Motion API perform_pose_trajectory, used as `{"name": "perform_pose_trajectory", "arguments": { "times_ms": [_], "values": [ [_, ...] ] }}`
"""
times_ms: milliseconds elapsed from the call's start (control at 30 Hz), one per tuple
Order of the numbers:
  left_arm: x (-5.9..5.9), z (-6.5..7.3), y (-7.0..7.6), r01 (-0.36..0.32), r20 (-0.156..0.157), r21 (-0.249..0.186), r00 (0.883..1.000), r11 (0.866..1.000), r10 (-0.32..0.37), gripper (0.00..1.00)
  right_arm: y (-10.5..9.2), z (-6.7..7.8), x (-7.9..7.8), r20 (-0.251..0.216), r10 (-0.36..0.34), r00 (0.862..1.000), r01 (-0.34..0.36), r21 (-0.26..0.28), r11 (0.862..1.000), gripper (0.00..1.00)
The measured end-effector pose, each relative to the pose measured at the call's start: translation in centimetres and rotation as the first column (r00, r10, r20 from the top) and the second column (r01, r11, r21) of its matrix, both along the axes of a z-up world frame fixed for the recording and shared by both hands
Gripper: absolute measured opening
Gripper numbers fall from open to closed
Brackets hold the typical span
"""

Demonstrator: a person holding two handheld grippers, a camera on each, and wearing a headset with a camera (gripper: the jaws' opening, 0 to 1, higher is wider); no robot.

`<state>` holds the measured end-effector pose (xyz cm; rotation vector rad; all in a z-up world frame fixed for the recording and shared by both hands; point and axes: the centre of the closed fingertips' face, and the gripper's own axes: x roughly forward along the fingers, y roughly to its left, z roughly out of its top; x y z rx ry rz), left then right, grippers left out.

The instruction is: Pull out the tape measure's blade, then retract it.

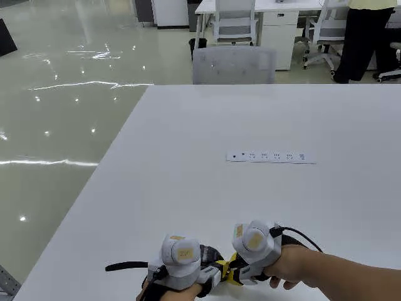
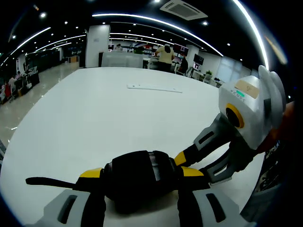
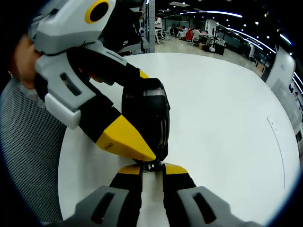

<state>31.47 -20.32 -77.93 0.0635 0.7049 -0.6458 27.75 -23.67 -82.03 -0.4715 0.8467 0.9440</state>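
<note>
Fingers of your left gripper clench the black tape measure by its sides; your right gripper is pinched on the blade tip at the tape measure's mouth. Under the tape measure lies a white table, with a power strip well beyond and a glossy office floor past that

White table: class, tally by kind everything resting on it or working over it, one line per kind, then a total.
tape measure: 1
power strip: 1
grippers: 2 (left gripper, right gripper)
Total: 4
</note>
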Motion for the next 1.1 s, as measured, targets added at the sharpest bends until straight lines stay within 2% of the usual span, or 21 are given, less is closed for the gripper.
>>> {"name": "perform_pose_trajectory", "arguments": {
  "times_ms": [33, 67, 167, 300, 367, 433, 500, 533, 567, 600, 667, 700, 733, 767, 833, 933, 967, 1000, 1033, 1067, 1100],
  "values": [
    [0.0, 0.0, 0.0, -0.002, -0.004, 0.000, 1.000, 1.000, 0.002, 0.59, 0.0, 0.0, 0.0, -0.013, -0.051, 0.999, 0.051, 0.011, 0.999, 0.14],
    [0.0, 0.0, 0.0, -0.001, -0.008, 0.004, 1.000, 1.000, 0.001, 0.59, -0.1, -0.1, -0.1, -0.028, -0.069, 0.997, 0.069, 0.011, 0.998, 0.14],
    [-0.1, 0.0, 0.0, 0.009, -0.015, 0.010, 1.000, 1.000, -0.009, 0.60, -0.1, 0.0, 0.0, 0.007, -0.070, 0.998, 0.070, 0.008, 0.998, 0.15],
    [-0.2, 0.1, 0.2, 0.047, -0.029, 0.012, 0.999, 0.999, -0.046, 0.59, -0.4, 0.4, -0.2, 0.010, -0.109, 0.994, 0.109, 0.034, 0.994, 0.22],
    [-0.1, 0.6, 0.1, 0.063, -0.015, -0.033, 0.998, 0.997, -0.063, 0.59, -0.8, 1.0, -0.2, 0.030, -0.124, 0.992, 0.123, 0.037, 0.992, 0.24],
    [0.0, 0.7, 0.8, 0.045, -0.022, -0.029, 0.999, 0.999, -0.046, 0.61, -1.7, 1.5, 0.3, 0.048, -0.199, 0.979, 0.196, 0.058, 0.979, 0.26],
    [-0.1, 1.0, 0.6, 0.056, -0.031, -0.060, 0.998, 0.997, -0.058, 0.67, -2.1, 1.9, 0.4, 0.058, -0.223, 0.973, 0.218, 0.071, 0.973, 0.31],
    [-0.3, 1.1, 0.6, 0.080, -0.033, -0.065, 0.996, 0.995, -0.082, 0.75, -2.4, 2.5, 0.2, 0.072, -0.233, 0.970, 0.228, 0.081, 0.970, 0.33],
    [-0.3, 1.4, 0.6, 0.099, -0.022, -0.071, 0.995, 0.993, -0.101, 0.80, -2.6, 2.7, 0.0, 0.077, -0.239, 0.968, 0.232, 0.088, 0.969, 0.35],
    [0.1, 1.8, 1.0, 0.106, 0.008, -0.067, 0.994, 0.992, -0.105, 0.84, -3.3, 3.1, -0.3, 0.083, -0.256, 0.963, 0.248, 0.093, 0.964, 0.36],
    [0.4, 2.0, 1.3, 0.118, 0.011, -0.071, 0.993, 0.990, -0.118, 0.96, -4.5, 3.9, -0.7, 0.098, -0.299, 0.949, 0.289, 0.109, 0.951, 0.38],
    [0.3, 1.9, 1.5, 0.125, -0.002, -0.064, 0.992, 0.990, -0.125, 0.99, -4.9, 4.2, -0.9, 0.104, -0.310, 0.945, 0.298, 0.116, 0.947, 0.40],
    [0.5, 2.0, 1.6, 0.133, 0.007, -0.054, 0.991, 0.990, -0.133, 1.00, -5.4, 4.4, -1.1, 0.107, -0.322, 0.941, 0.309, 0.120, 0.943, 0.42],
    [0.3, 2.5, 1.4, 0.175, 0.035, -0.066, 0.984, 0.982, -0.173, 1.00, -6.1, 4.9, -1.4, 0.112, -0.335, 0.935, 0.321, 0.126, 0.939, 0.44],
    [0.3, 2.8, 1.8, 0.198, 0.057, -0.052, 0.979, 0.979, -0.195, 1.00, -7.0, 5.6, -1.7, 0.126, -0.355, 0.926, 0.339, 0.135, 0.931, 0.47],
    [0.0, 3.6, 2.2, 0.261, 0.069, -0.048, 0.964, 0.964, -0.258, 1.00, -8.7, 7.5, -2.2, 0.152, -0.412, 0.899, 0.383, 0.189, 0.904, 0.52],
    [-0.1, 4.2, 2.3, 0.272, 0.080, -0.067, 0.960, 0.960, -0.267, 1.00, -9.2, 7.9, -2.4, 0.160, -0.418, 0.894, 0.387, 0.195, 0.901, 0.53],
    [-0.3, 5.3, 2.1, 0.303, 0.102, -0.128, 0.951, 0.944, -0.291, 1.00, -10.0, 8.5, -2.7, 0.174, -0.434, 0.884, 0.398, 0.209, 0.893, 0.54],
    [-0.3, 5.3, 2.8, 0.288, 0.071, -0.126, 0.957, 0.949, -0.281, 1.00, -10.5, 8.8, -3.0, 0.176, -0.445, 0.878, 0.407, 0.213, 0.888, 0.55],
    [-0.1, 5.2, 3.4, 0.283, 0.063, -0.103, 0.959, 0.954, -0.278, 1.00, -11.0, 9.1, -3.4, 0.177, -0.454, 0.873, 0.416, 0.216, 0.883, 0.57],
    [0.4, 5.9, 4.0, 0.281, 0.100, -0.113, 0.958, 0.953, -0.270, 1.00, -11.7, 9.5, -3.8, 0.182, -0.471, 0.863, 0.428, 0.230, 0.874, 0.58]
  ]
}}
